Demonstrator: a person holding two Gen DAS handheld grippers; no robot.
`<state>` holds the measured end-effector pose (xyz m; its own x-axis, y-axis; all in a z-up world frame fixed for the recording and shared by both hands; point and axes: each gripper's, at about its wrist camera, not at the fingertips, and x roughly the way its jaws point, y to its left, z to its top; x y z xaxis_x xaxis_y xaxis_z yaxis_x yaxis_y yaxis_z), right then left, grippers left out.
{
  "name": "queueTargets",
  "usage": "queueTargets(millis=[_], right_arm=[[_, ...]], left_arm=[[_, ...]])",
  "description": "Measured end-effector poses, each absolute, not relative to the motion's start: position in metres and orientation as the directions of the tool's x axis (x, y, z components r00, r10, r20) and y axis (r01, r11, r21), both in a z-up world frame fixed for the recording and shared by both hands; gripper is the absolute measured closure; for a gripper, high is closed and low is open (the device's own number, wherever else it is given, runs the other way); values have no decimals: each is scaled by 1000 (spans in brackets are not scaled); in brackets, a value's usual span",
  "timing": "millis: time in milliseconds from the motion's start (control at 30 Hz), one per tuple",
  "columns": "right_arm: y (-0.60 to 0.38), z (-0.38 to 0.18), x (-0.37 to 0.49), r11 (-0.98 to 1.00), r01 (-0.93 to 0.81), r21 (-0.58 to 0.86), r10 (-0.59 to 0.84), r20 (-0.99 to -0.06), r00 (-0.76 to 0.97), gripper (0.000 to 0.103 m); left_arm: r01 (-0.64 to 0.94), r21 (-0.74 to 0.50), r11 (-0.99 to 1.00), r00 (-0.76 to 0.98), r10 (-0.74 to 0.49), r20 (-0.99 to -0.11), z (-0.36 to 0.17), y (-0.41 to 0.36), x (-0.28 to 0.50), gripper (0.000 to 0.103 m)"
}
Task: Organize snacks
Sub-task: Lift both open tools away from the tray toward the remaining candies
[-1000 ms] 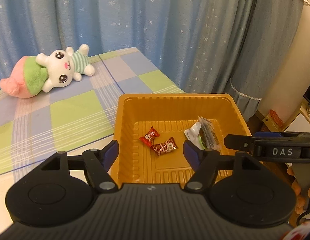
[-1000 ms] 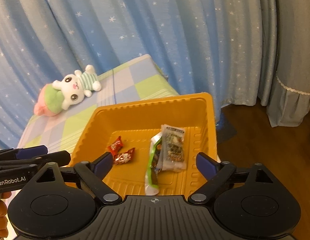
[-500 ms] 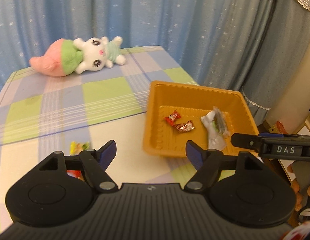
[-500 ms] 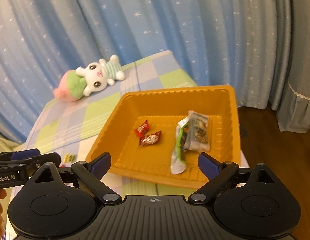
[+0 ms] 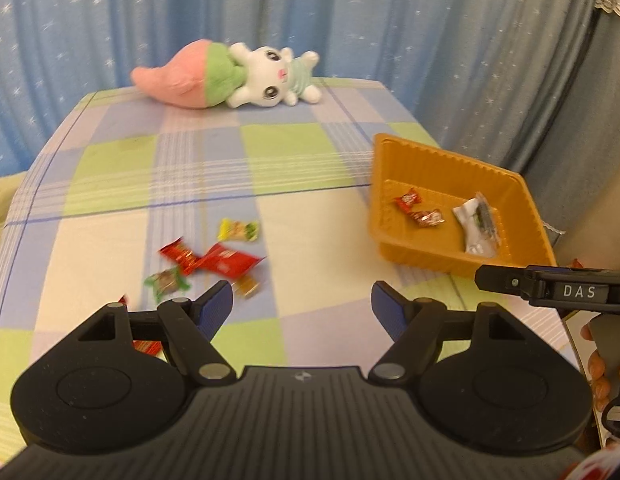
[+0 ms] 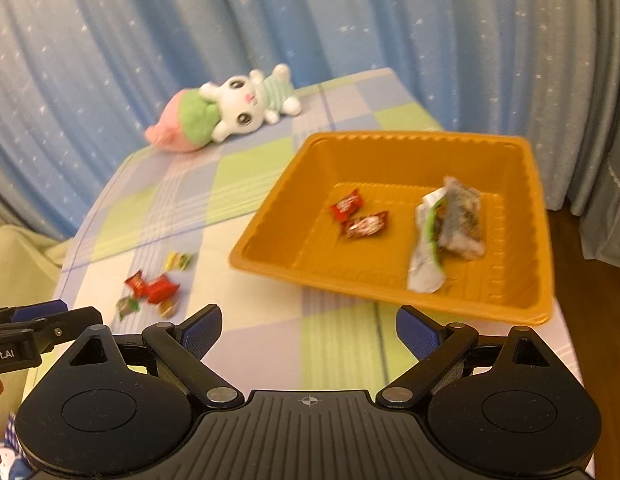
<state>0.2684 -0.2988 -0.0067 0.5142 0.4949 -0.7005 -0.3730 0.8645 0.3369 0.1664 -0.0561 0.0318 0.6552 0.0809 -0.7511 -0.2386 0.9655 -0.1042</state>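
Observation:
An orange tray sits at the table's right edge. It holds two red candies and a pale snack packet. Several loose wrapped snacks lie on the checked cloth left of the tray: red, green and yellow ones. My left gripper hovers open just behind those loose snacks, nothing between its blue pads. My right gripper is open and empty too, in front of the tray's near rim. Each gripper's tip shows at the other view's edge.
A plush bunny with a pink and green tail lies at the table's far side. Blue star curtains hang behind. The table drops off right of the tray, with wooden floor beyond.
Both views have swung left and back from the tray. The tray has shifted right in view and the loose snacks on the cloth have come into sight. Both grippers stay open.

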Motion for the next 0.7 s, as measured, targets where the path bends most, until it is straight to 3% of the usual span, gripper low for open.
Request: queueTargets(millis=[700], right_arm=[[-211, -22, 240, 809, -494, 318, 540, -735, 410, 10]], left_arm=[[-377, -121, 918, 602, 144, -785, 10, 9, 101, 28]])
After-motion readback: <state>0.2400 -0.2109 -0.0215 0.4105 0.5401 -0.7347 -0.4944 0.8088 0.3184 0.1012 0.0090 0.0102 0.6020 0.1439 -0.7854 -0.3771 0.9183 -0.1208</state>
